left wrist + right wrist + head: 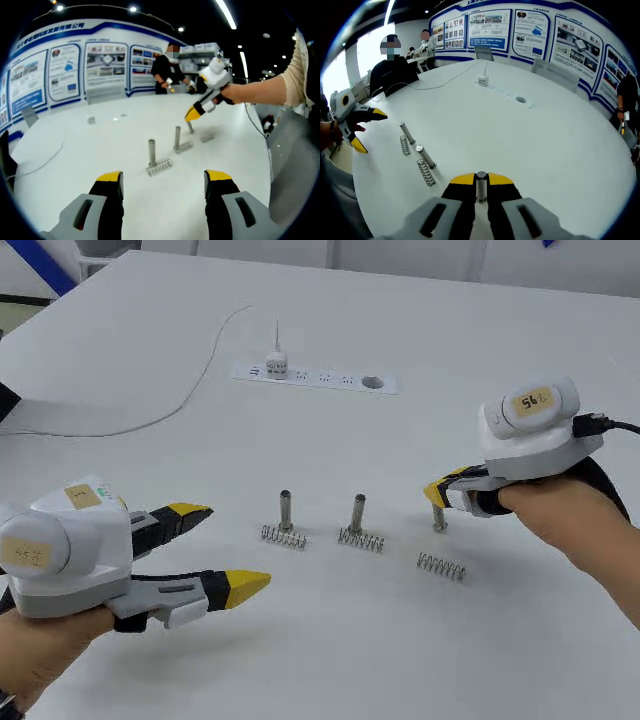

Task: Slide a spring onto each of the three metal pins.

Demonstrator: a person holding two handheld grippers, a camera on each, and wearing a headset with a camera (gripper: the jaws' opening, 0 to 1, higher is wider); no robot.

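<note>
A yellow sticker (533,400) on the body of the right claw (435,492) carries two dark digits, set at a tilt. They read as 56, or 95 if taken the other way up.

The left claw (237,545) bears two pale labels. The round-end sticker (25,553) has faint marks too blurred to read, and the top sticker (83,496) is just as unclear.

In the left gripper view a blue band (55,27) along the top of the wall holds a row of white Chinese characters, too small to make out. The panels (65,65) under it have print that cannot be read.

In the right gripper view the wall boards (495,22) show headings and fine text, all illegible.
</note>
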